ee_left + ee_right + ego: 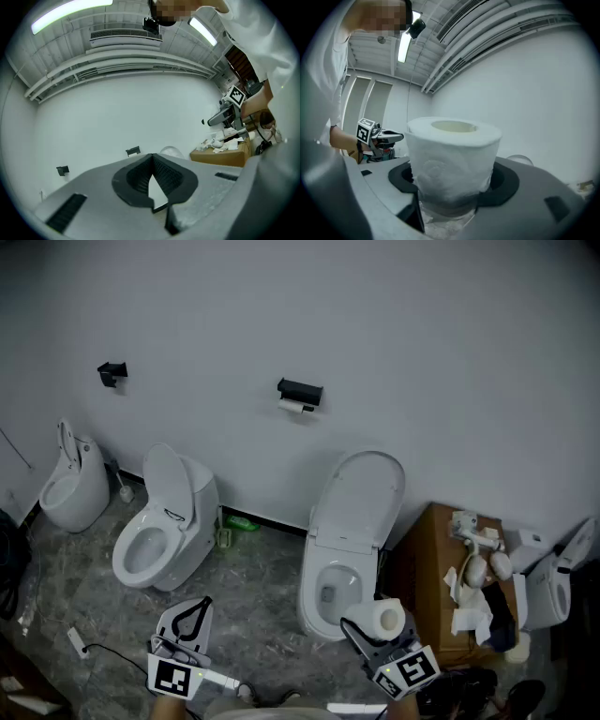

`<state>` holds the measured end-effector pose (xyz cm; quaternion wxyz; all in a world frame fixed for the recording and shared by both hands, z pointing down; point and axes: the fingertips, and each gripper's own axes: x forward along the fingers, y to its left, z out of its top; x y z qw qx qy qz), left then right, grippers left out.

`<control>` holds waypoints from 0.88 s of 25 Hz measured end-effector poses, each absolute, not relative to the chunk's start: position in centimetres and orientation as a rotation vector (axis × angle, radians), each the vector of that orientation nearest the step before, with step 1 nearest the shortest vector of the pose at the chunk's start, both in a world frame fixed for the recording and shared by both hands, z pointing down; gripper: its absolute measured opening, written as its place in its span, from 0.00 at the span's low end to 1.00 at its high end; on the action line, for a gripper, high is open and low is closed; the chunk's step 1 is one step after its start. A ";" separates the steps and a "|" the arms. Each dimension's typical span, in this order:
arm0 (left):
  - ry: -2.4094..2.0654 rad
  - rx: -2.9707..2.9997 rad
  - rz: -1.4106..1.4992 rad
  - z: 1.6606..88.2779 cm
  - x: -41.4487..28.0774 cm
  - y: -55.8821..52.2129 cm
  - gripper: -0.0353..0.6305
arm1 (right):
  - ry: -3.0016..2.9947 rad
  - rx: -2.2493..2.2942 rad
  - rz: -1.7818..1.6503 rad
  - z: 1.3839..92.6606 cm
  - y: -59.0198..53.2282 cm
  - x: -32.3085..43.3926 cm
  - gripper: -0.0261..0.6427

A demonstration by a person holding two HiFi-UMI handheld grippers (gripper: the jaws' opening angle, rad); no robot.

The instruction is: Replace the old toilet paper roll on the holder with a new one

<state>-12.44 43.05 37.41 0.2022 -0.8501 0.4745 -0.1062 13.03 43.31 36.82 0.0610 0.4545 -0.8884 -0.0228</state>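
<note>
Right hand-held gripper [371, 624]: clamped on our full toilet paper roll [389, 619].
Left hand-held gripper [202, 604]: jaws together, empty.
In our way: open toilet [349, 554] before the wall holder [300, 392].

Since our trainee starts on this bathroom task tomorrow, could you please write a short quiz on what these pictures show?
1. True or false: the left tool is clamped on a paper roll.
2. What does the right tool hold? A: a brush. B: a full toilet paper roll. C: a cloth.
3. Fill in: the black holder is fixed to the ___.
Key: 1 false, it is shut and empty. 2 B. 3 wall.
</note>
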 end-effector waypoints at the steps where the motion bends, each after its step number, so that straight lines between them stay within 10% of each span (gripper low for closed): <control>1: 1.320 -2.369 -0.295 37.1 -12.3 43.0 0.06 | -2.688 1.375 -0.065 36.9 43.3 13.0 0.50; 22: 1.295 -2.368 -0.310 37.0 -11.4 42.8 0.06 | -2.736 1.390 0.006 36.9 43.3 13.4 0.50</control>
